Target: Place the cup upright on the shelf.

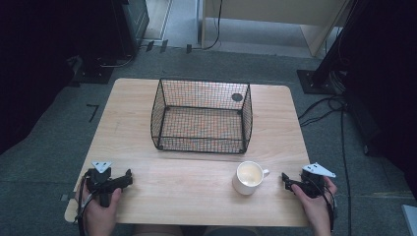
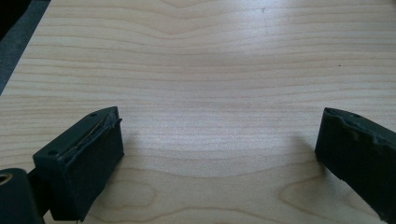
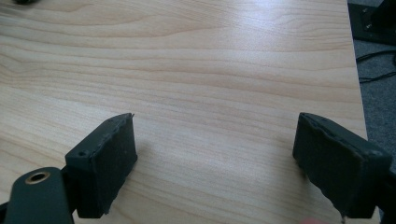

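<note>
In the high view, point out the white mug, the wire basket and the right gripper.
white mug (image 1: 248,177): high view, on its pale inside.
wire basket (image 1: 201,145): high view, on its near mesh wall.
right gripper (image 1: 285,179): high view, between its jaw tips.

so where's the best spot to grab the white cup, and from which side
Probably the rim wall of the white cup, one jaw inside and one outside, coming from above: it stands upright with its mouth open. Its small handle points toward the right gripper, which is nearest and has its jaws wide apart, but the loop looks too small to pinch securely.
</note>
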Available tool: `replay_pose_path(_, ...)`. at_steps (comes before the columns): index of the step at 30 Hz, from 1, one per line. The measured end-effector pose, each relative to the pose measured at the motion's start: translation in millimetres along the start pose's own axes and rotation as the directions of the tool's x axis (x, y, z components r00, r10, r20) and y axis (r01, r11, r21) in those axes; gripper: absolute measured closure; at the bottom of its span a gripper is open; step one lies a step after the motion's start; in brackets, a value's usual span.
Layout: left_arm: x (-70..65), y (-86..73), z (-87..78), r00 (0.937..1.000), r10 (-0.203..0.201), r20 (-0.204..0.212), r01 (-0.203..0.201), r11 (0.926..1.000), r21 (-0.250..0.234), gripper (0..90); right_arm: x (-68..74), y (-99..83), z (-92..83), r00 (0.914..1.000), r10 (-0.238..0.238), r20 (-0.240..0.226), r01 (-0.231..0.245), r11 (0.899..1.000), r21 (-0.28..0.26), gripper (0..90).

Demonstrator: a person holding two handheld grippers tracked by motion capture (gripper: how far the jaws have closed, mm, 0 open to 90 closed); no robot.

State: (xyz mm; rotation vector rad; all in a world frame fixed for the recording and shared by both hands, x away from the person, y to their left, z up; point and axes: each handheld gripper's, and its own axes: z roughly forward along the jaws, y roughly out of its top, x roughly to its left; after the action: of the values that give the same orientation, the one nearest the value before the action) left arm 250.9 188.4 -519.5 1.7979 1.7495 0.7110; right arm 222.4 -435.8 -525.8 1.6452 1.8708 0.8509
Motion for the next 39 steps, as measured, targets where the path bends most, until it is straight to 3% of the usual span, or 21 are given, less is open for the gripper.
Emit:
replay_pose_path(5, 0.1, 0.0, -0.1, 1.0, 0.001, 0.0, -0.001, 1.0, 0.001, 1.1, 0.0, -0.5, -1.6, 0.9998, 0.017, 0.013, -0.017, 1.0, -0.014, 19.3)
replay_pose_path(8, 0.1, 0.1, -0.1, 1.0, 0.0, 0.001, 0.0, 1.0, 0.001, 1.1, 3.0, 0.5, -7.3, 0.9983, 0.022, -0.054, -0.025, 0.998, -0.057, 24.0)
replay_pose_path(14, 0.0, 0.1, -0.1, 1.0, 0.0, 0.0, 0.0, 1.0, 0.002, 1.1, 12.9, 5.0, -11.6, 0.9939, -0.011, -0.11, 0.002, 0.997, -0.082, 28.9)
replay_pose_path(19, -0.5, 0.4, 0.1, 1.0, -0.001, -0.001, 0.001, 1.0, 0.002, 1.1, 27.2, 10.6, -15.8, 0.9847, -0.049, -0.167, 0.031, 0.994, -0.108, 31.9)
replay_pose_path(27, -0.5, 0.4, 0.2, 1.0, -0.001, -0.001, 0.001, 1.0, 0.002, 1.1, 38.0, 14.7, -19.6, 0.9582, -0.104, -0.267, 0.073, 0.99, -0.123, 36.1)
replay_pose_path(30, -0.5, 0.4, 0.1, 1.0, -0.001, -0.001, 0.001, 1.0, 0.002, 1.1, 38.8, 14.5, -21.2, 0.9567, -0.113, -0.269, 0.079, 0.988, -0.131, 38.4)
replay_pose_path(34, -0.6, 0.4, 0.2, 1.0, -0.001, -0.001, 0.001, 1.0, 0.002, 1.1, 36.9, 13.6, -25.5, 0.941, -0.132, -0.311, 0.09, 0.985, -0.148, 41.0)
replay_pose_path(39, -0.6, 0.4, 0.1, 1.0, -0.001, -0.001, 0.001, 1.0, 0.002, 1.1, 40.5, 13.0, -29.1, 0.9121, -0.172, -0.372, 0.116, 0.979, -0.168, 43.9)
